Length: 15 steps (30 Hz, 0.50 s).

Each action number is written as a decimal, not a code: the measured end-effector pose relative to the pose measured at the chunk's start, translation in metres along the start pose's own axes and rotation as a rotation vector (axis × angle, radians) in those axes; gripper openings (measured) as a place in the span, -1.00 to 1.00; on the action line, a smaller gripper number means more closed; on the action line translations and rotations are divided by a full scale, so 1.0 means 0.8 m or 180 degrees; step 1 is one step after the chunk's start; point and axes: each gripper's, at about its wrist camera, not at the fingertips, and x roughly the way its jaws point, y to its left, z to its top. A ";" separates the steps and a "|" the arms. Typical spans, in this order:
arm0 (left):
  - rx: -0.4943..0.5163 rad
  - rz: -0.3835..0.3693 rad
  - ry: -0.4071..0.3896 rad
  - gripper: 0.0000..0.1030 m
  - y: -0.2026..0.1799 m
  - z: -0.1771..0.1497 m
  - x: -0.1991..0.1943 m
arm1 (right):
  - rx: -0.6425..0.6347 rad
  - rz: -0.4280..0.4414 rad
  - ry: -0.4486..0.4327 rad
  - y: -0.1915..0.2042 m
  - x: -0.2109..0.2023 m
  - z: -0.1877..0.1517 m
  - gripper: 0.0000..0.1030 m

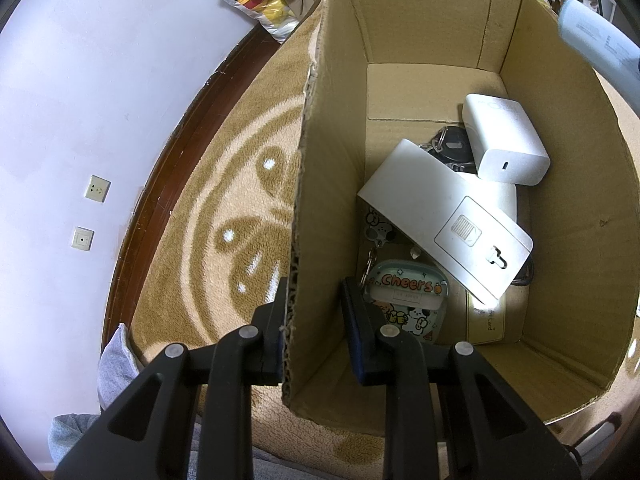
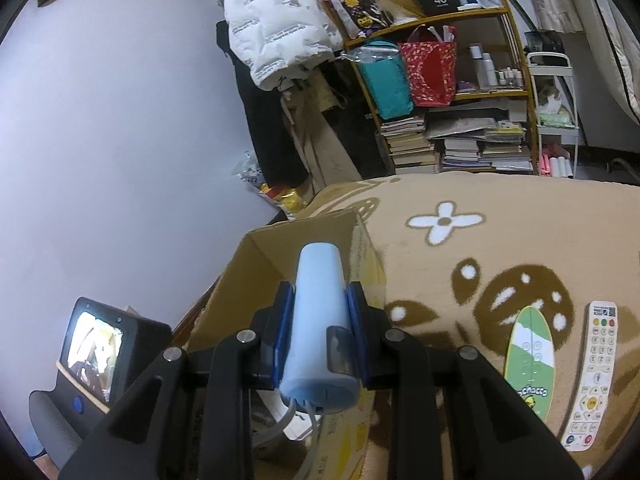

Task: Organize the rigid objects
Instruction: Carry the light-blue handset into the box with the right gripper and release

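The left gripper [image 1: 314, 312] has its fingers spread on both sides of the brown cardboard box [image 1: 332, 184] wall, one finger outside and one inside, and the rough wavy edge of the card runs up between them. The box sits on a fluffy tan blanket [image 1: 224, 200] with brown swirls. Inside the box, a flat white cover [image 1: 444, 220] leans over a shiny keychain [image 1: 404, 300] that says "Cheers" at 6 o'clock from it, and a smooth white charger block [image 1: 506, 140] lies at 1 o'clock from it, with dark keys [image 1: 450, 144] in between. The right gripper [image 2: 320, 320] pinches a smooth, round, light blue tube [image 2: 320, 312] between its blue pads, held over the open box [image 2: 280, 256]. At 3 o'clock from the tube, a green and white oval remote [image 2: 530, 360] and a long white remote [image 2: 594, 376] lie flat on the blanket
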 end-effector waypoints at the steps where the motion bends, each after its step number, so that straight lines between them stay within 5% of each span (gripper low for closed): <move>1: 0.0000 0.0000 0.0000 -0.54 0.000 0.000 0.000 | -0.0021 0.0008 0.0005 0.002 0.001 -0.001 -0.45; 15: -0.0016 -0.0016 0.0013 -0.54 0.001 0.001 0.000 | -0.0424 -0.0055 0.0273 0.034 0.032 -0.031 -0.45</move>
